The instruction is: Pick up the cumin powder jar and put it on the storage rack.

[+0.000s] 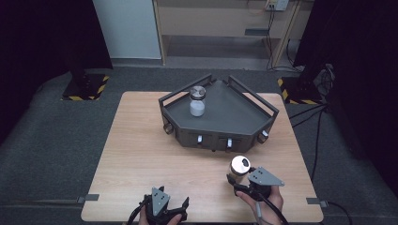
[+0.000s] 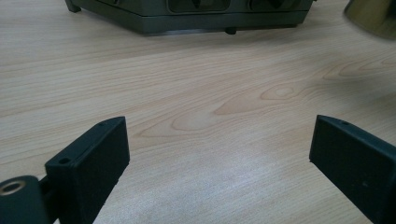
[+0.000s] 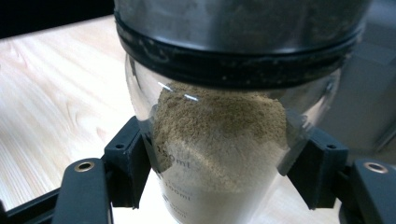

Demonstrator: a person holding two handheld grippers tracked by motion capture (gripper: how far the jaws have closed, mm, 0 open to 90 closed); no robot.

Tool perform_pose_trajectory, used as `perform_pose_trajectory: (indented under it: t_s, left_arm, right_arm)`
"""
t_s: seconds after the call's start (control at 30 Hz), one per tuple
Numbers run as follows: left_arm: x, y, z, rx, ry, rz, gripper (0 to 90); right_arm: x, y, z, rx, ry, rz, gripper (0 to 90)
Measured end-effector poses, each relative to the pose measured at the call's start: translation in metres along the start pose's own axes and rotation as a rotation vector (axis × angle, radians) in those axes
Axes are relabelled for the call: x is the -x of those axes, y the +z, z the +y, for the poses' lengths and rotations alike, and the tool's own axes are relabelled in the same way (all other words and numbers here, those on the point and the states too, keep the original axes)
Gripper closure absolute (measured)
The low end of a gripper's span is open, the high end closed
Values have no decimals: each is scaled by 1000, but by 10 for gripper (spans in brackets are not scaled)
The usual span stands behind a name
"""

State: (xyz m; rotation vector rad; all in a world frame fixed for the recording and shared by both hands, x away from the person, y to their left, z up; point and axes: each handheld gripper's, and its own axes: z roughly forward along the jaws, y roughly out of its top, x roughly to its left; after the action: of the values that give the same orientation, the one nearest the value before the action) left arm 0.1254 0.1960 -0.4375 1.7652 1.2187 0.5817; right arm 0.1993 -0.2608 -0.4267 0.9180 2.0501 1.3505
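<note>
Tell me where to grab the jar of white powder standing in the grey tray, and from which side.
Grip the white powder jar on its glass body below the metal lid, jaws level. It stands upright near the grey tray rear-left rail, so probably come from the front over the low wall, with the open left gripper.

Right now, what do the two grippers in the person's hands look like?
Both are black. The left gripper and right gripper each carry a grey three-cornered plate on top, with black cable trailing back. Their jaws are flat rectangular blocks with small screw holes; brass-coloured eyelets sit at the base.
</note>
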Motion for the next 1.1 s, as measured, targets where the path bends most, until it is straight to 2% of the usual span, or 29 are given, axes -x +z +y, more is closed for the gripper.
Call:
perform_pose_trajectory:
  t_s: [0.13,0.17,0.53,0.6,0.77,1.1]
  left_arm:
    - [0,-2,0,5,2,3,40]
    - [0,-2,0,6,1,2,40]
    - [1,-2,0,8,0,0,40]
    - [1,-2,0,8,0,0,40]
    - [0,-2,0,10,0,1,40]
    - [0,-3,0,11,-6,-3,40]
  right_arm:
    - [3,-12,14,33,-4,-4,313]
    - [4,-19,24,54,-12,-12,313]
    - [15,-38,63,121,-33,-46,313]
    - [18,-39,73,131,-45,-60,313]
    - [24,-39,85,143,-49,-71,313]
    - [41,-27,110,165,-58,-111,313]
